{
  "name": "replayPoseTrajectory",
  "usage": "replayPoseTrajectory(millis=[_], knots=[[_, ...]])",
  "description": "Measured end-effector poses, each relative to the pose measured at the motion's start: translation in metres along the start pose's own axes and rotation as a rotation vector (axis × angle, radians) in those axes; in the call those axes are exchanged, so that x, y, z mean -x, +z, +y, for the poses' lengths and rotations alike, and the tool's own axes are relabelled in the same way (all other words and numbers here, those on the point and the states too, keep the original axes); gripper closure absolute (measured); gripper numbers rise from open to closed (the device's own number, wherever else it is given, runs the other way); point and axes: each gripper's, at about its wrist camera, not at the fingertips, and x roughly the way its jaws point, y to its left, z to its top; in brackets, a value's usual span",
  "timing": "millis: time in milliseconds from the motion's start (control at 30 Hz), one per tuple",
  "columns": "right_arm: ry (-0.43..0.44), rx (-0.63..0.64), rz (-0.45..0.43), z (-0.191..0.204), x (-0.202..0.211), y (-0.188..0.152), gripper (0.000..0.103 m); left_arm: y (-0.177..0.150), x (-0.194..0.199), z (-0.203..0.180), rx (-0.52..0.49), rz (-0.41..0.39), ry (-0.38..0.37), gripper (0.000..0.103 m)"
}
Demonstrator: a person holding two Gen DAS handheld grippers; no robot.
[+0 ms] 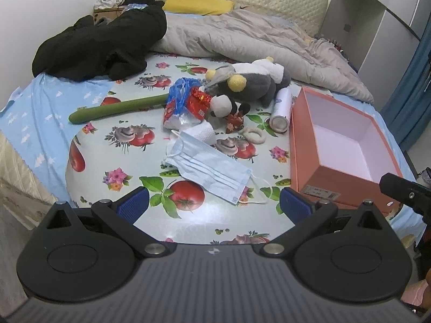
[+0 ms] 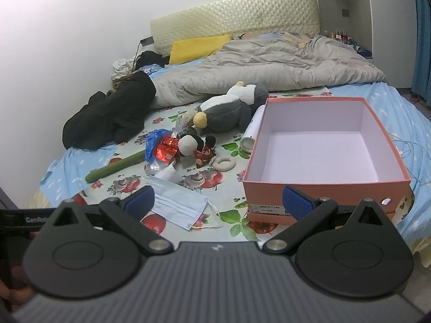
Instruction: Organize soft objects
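Note:
A blue face mask lies on the flowered cloth just ahead of my open, empty left gripper. Behind it lie a small panda plush, a big grey and white penguin plush, a green cucumber toy, a white ring and a white knitted piece. An empty orange box stands at the right. My right gripper is open and empty before the box's near wall.
A blue and red plastic wrapper and a white spray can lie among the toys. Black clothing, a grey quilt and a yellow pillow lie further back. The bed edge drops off at the left.

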Motion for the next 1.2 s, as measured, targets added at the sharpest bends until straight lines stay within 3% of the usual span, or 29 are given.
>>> replayPoseTrajectory(millis=[500, 767, 1200], knots=[[-0.002, -0.022, 0.007, -0.011, -0.004, -0.009, 0.0, 0.0, -0.011, 0.005, 0.024, 0.028, -0.01, 0.0], [-0.003, -0.017, 0.03, -0.016, -0.019, -0.015, 0.0, -0.004, -0.026, 0.001, -0.023, 0.042, -0.009, 0.0], [-0.01, -0.023, 0.038, -0.015, -0.031, -0.017, 0.0, -0.004, -0.044, -0.002, -0.017, 0.073, -0.046, 0.0]])
